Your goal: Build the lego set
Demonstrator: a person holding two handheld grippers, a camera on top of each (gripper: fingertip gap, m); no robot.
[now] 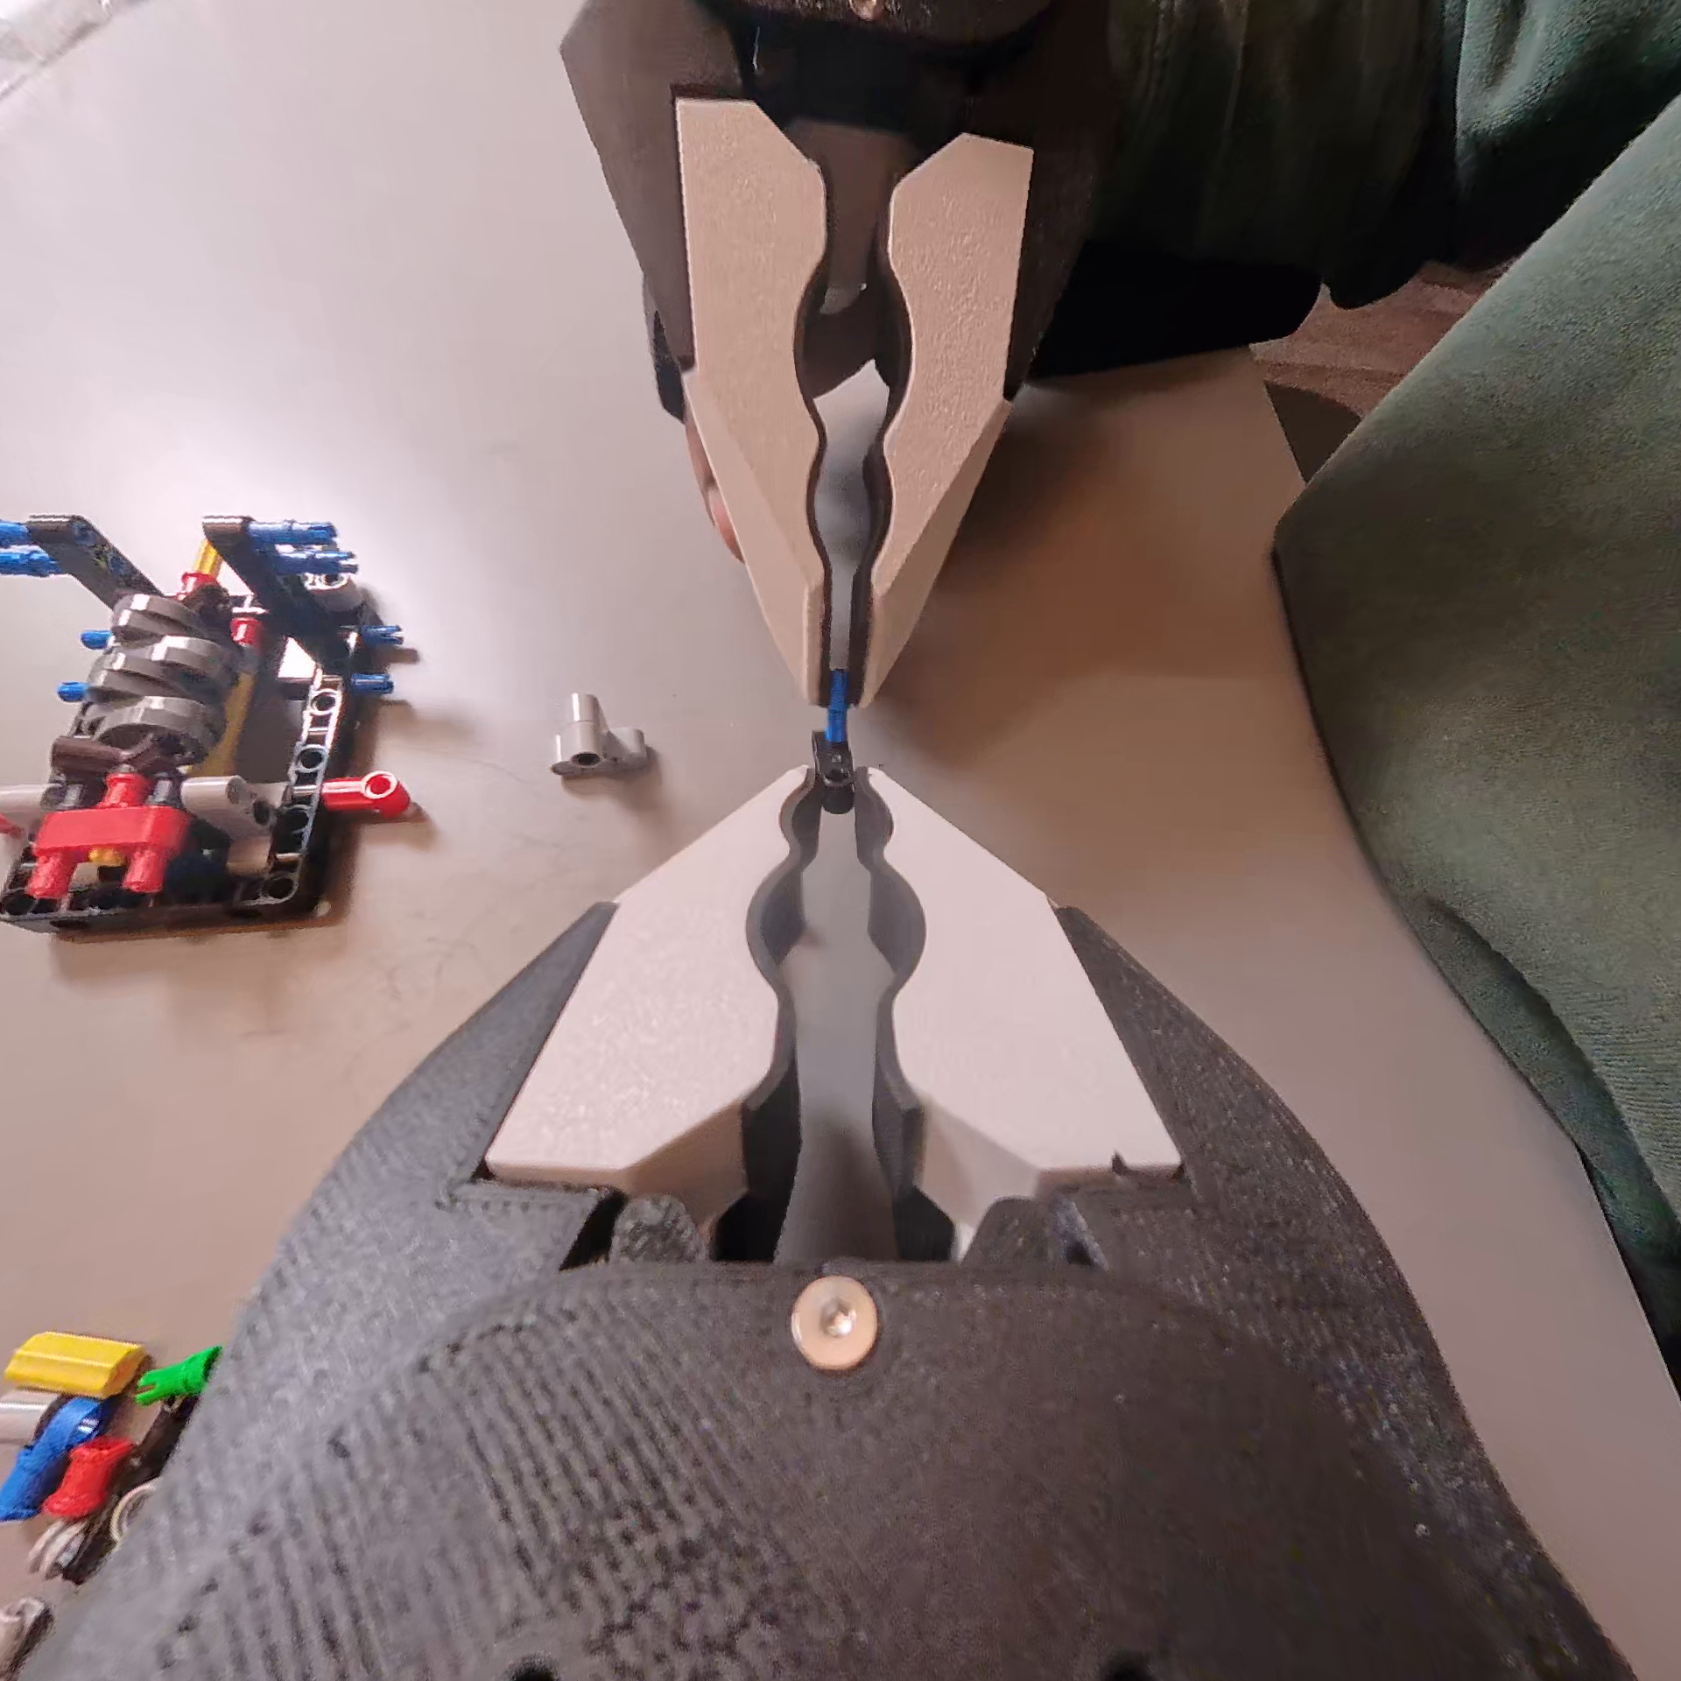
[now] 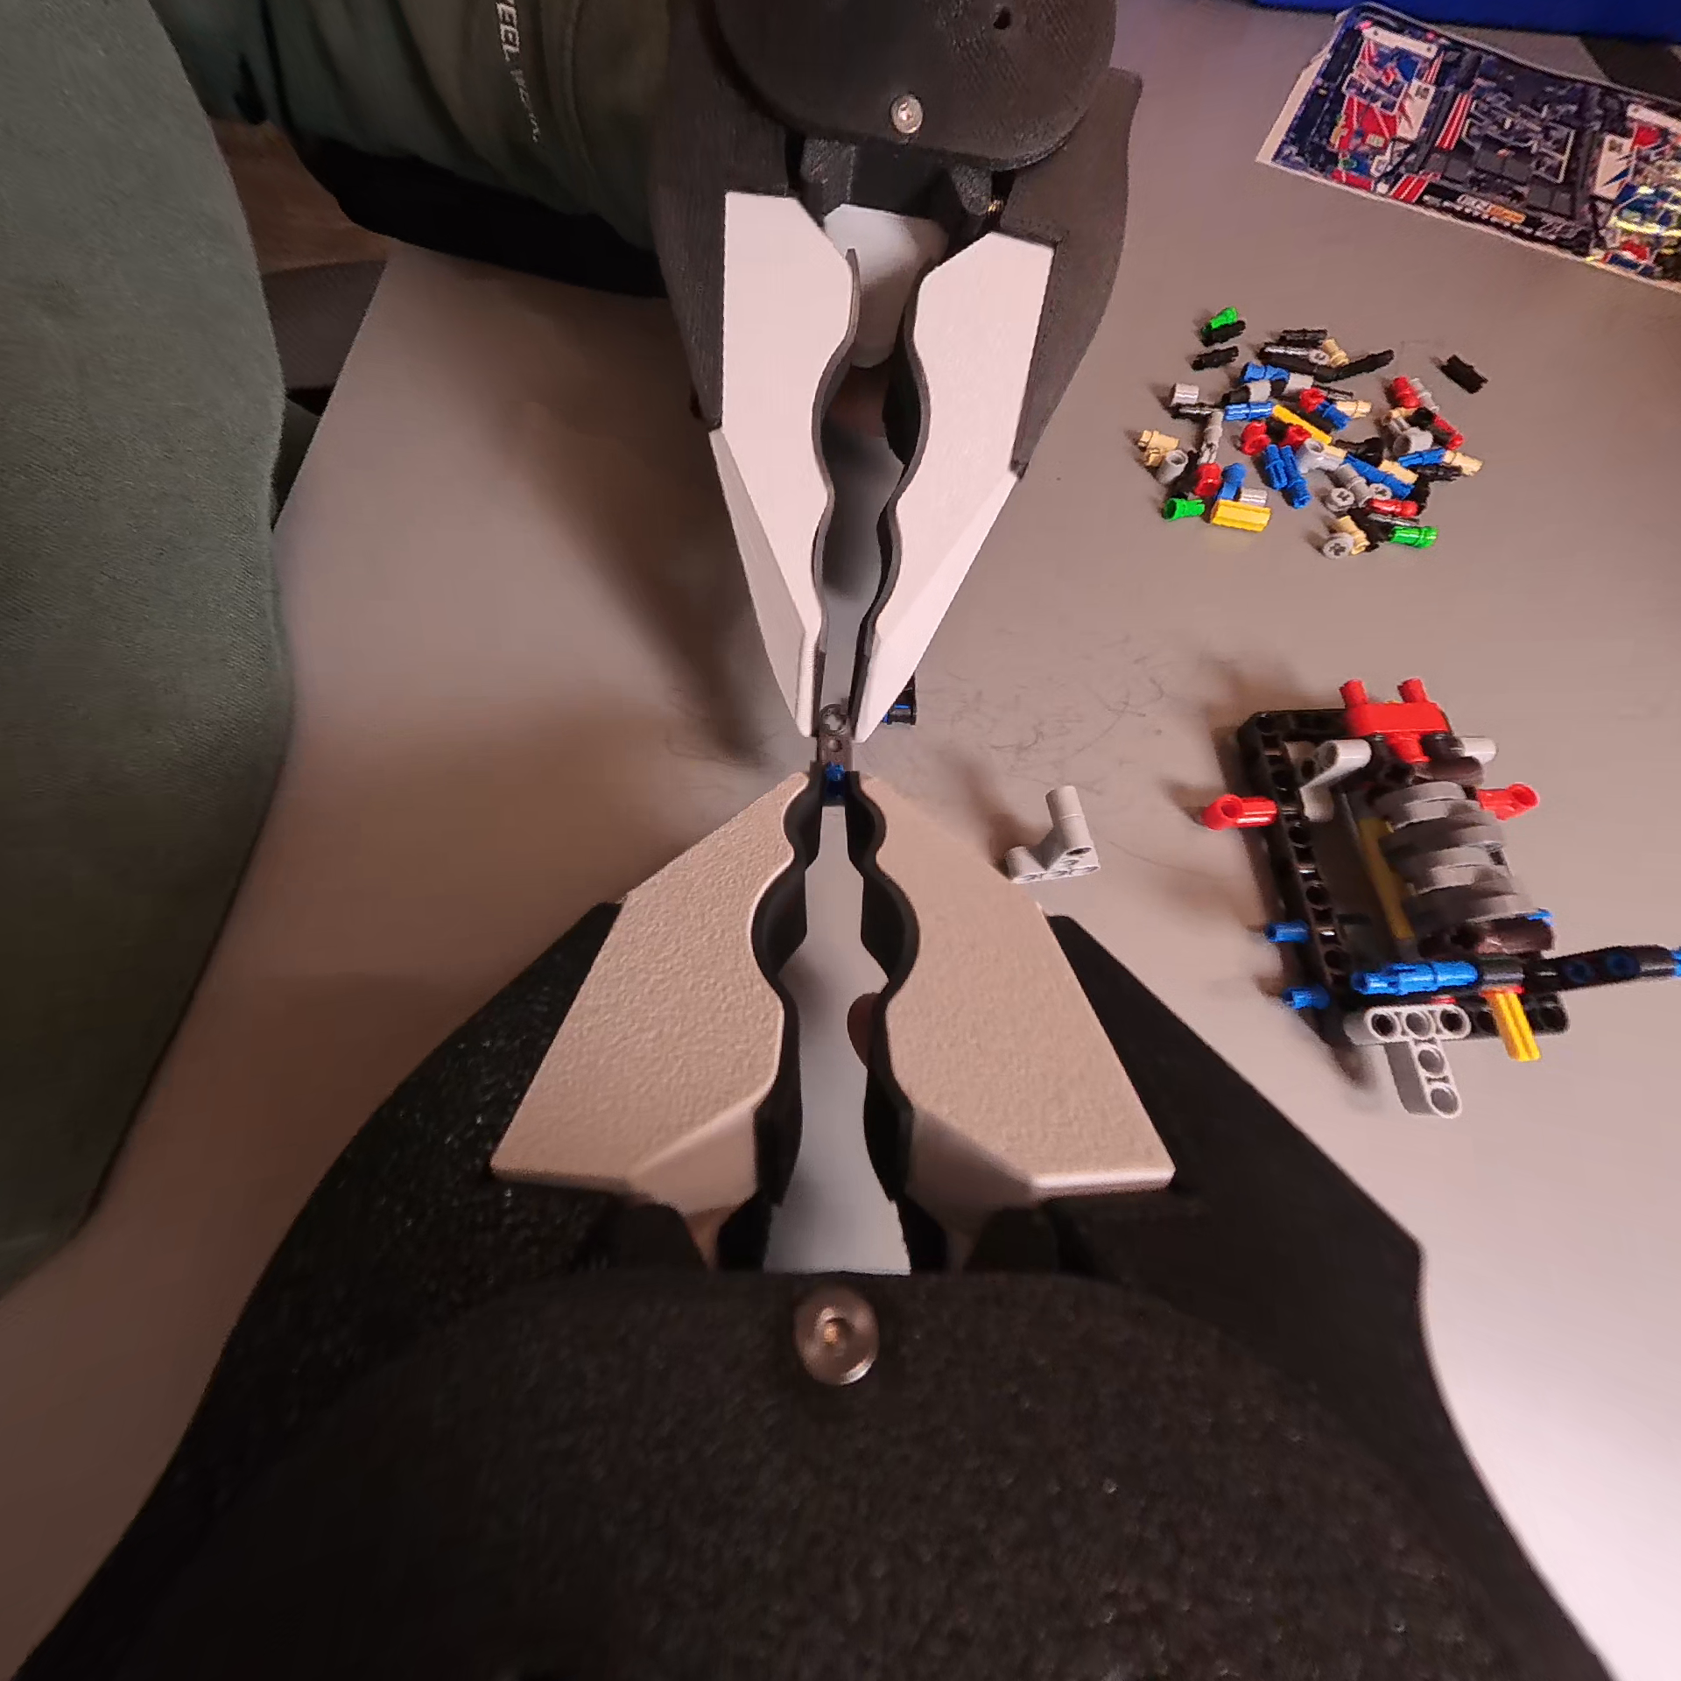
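My left gripper (image 1: 835, 780) is shut on a small black connector (image 1: 834, 759). My right gripper (image 1: 838, 699) faces it tip to tip and is shut on a blue pin (image 1: 837, 714). The pin's free end meets the connector, above the table near its front edge. The right wrist view shows the same meeting from the other side: right gripper (image 2: 832, 784) on the blue pin (image 2: 831, 780), left gripper (image 2: 833, 720) on the black connector (image 2: 833, 735). The partly built model (image 1: 191, 728) on a black frame lies on the table to the side (image 2: 1401, 873).
A loose grey angled piece (image 1: 596, 746) lies between the grippers and the model (image 2: 1055, 846). A pile of small coloured parts (image 2: 1310, 437) lies farther out (image 1: 82, 1446). A printed sheet (image 2: 1492, 136) lies at the far corner. A person's green sleeve (image 1: 1474, 546) borders the table edge. My left and right fingertips are right by each other.
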